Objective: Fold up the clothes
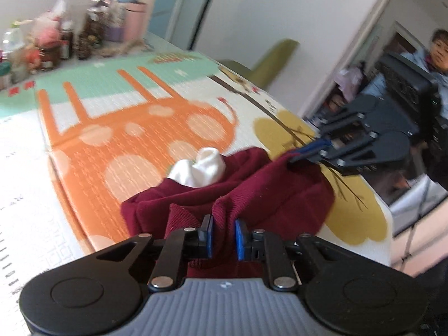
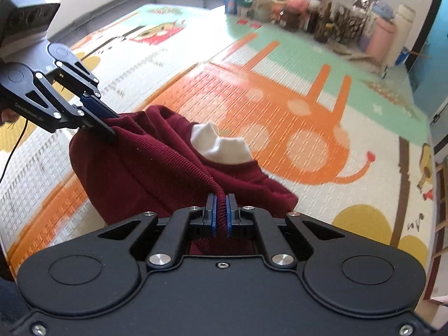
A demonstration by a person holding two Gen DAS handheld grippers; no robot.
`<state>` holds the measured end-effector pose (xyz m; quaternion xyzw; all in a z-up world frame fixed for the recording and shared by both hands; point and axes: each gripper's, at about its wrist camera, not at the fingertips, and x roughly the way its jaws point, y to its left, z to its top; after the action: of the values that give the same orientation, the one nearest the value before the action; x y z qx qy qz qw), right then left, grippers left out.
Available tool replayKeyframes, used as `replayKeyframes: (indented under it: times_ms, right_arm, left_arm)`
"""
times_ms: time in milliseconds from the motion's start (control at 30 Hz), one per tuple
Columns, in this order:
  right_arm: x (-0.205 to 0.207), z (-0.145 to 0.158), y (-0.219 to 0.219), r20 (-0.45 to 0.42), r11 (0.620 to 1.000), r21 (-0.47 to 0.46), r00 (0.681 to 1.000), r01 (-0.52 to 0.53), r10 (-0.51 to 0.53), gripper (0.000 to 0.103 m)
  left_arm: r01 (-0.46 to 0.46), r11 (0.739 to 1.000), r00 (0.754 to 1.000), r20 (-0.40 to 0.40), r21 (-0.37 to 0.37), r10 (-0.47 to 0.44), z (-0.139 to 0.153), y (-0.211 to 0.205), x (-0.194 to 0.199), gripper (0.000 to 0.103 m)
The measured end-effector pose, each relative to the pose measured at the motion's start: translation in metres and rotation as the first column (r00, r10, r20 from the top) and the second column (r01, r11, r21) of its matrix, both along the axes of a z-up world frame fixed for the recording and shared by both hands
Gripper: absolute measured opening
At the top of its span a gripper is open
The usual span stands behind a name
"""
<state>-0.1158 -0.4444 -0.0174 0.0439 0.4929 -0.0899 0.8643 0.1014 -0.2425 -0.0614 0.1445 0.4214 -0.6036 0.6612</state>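
Left wrist view: the left gripper (image 1: 224, 235) sits low in the frame, its blue pads (image 1: 240, 239) clamped on a ridge of the maroon garment (image 1: 246, 184), though a gap shows between them. The garment hangs bunched at centre over the patterned play mat (image 1: 126, 128), with a white collar (image 1: 198, 168) poking out at its top. At right, the right gripper (image 1: 296, 154) bites the garment's far edge. Blurred bottles and jars (image 1: 84, 28) crowd the upper left.

Right wrist view: the right gripper (image 2: 221, 210) at lower centre has its pads pressed tight on a ribbed maroon fold. The left gripper (image 2: 107, 124) at middle left pinches the garment's other edge. The garment (image 2: 140, 168) sags between both, its white collar (image 2: 221, 145) at centre.
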Motion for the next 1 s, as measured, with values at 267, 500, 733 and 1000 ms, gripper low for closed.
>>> replayKeyframes:
  times_ms: [267, 500, 733, 1000]
  right_arm:
    - [0.026, -0.038, -0.004, -0.095, 0.997, -0.016, 0.992, 0.080, -0.081, 0.005]
    - [0.032, -0.062, -0.010, -0.134, 0.988, 0.012, 0.980, 0.153, -0.150, 0.007]
    - [0.028, -0.054, -0.010, -0.122, 0.981, 0.040, 0.975, 0.189, -0.183, 0.015]
    - [0.002, -0.024, -0.015, -0.021, 0.967, 0.062, 0.969, 0.247, -0.246, 0.044]
  left_arm:
    - [-0.236, 0.966, 0.972, 0.018, 0.106, 0.236, -0.023, -0.021, 0.017, 0.036]
    - [-0.309, 0.933, 0.950, 0.016, 0.184, 0.311, -0.035, -0.028, 0.024, 0.049]
    - [-0.303, 0.932, 0.951, 0.000, 0.198, 0.309, -0.027, -0.028, 0.022, 0.060]
    - [-0.309, 0.937, 0.951, 0.045, 0.160, 0.306, -0.007, -0.021, 0.013, 0.074]
